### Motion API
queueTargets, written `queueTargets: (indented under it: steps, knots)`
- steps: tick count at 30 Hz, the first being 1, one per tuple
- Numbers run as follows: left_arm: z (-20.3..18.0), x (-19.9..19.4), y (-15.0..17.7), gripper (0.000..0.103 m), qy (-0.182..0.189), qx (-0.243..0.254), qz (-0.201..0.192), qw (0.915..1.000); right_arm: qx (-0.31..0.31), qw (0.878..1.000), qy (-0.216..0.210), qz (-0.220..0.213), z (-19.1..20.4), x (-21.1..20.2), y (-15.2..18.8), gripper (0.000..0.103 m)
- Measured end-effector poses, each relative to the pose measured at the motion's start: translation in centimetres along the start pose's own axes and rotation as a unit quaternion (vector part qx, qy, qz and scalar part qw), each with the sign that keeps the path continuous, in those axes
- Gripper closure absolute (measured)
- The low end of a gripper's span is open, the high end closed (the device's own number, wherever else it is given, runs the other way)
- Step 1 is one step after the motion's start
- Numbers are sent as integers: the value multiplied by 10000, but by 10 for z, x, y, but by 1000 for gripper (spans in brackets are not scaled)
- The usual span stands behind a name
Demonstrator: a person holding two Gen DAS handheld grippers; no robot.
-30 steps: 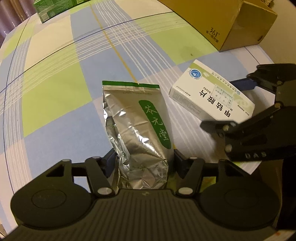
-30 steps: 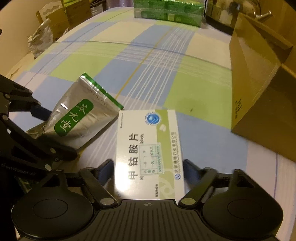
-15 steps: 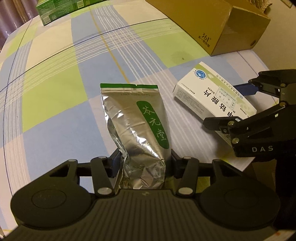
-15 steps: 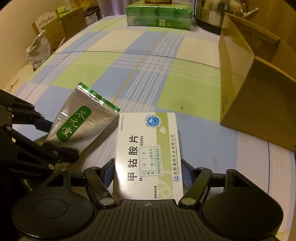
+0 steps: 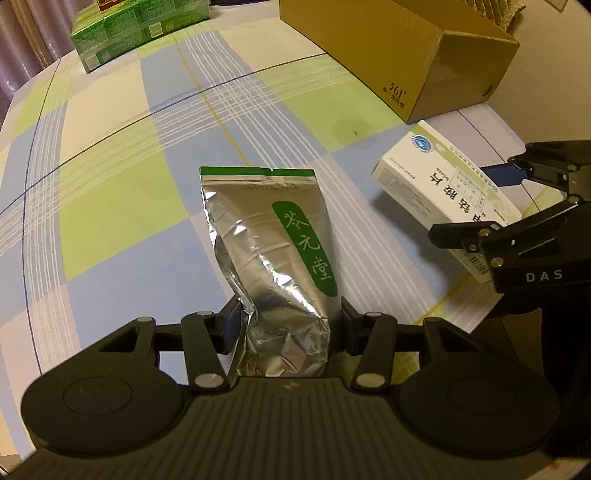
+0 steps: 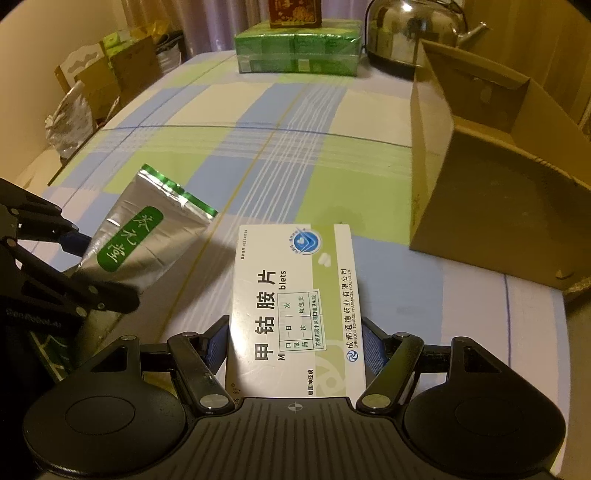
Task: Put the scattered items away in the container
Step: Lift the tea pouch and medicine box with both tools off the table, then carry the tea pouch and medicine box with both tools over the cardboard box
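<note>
A white medicine box is clamped at its near end between the blue pads of the right claw, its far end reaching out over the checked cloth of the bench. To the left, a silver pouch with a green label is gripped by the left claw. An open cardboard box stands to the right. At the far edge, a green package and a steel kettle are seen.

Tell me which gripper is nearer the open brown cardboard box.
Right. The right gripper, holding the white medicine box, is just beside the open brown cardboard box. The left gripper, holding the silver foil pouch, sits farther away.
</note>
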State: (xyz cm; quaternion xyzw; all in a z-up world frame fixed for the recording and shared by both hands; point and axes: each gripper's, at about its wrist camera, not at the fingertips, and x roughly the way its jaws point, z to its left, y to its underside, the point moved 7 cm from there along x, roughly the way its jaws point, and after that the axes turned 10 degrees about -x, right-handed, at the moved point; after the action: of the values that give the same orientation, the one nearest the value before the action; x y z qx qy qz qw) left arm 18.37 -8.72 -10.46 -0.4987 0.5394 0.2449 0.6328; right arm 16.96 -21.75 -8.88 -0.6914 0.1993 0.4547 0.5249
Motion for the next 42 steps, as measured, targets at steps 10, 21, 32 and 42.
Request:
queueTargets:
  steps: [10,21,32,42]
  knots:
    - [-1,-10,-1,56,77,6,28,10000,101,9998,68,-123,-5,-14,3,35]
    - [-27,-28,-19,56,151,219,-114,9996,192,9990,247,-334,-21,-39,5,35]
    - [-77,-43,-56,56,485,467,-327,9972,463,9953,578,-623,-59,-68,0,35]
    - [-125,-50,-93,56,776,773,-496,9927,689,9896,944,-841,-100,-101,-5,35]
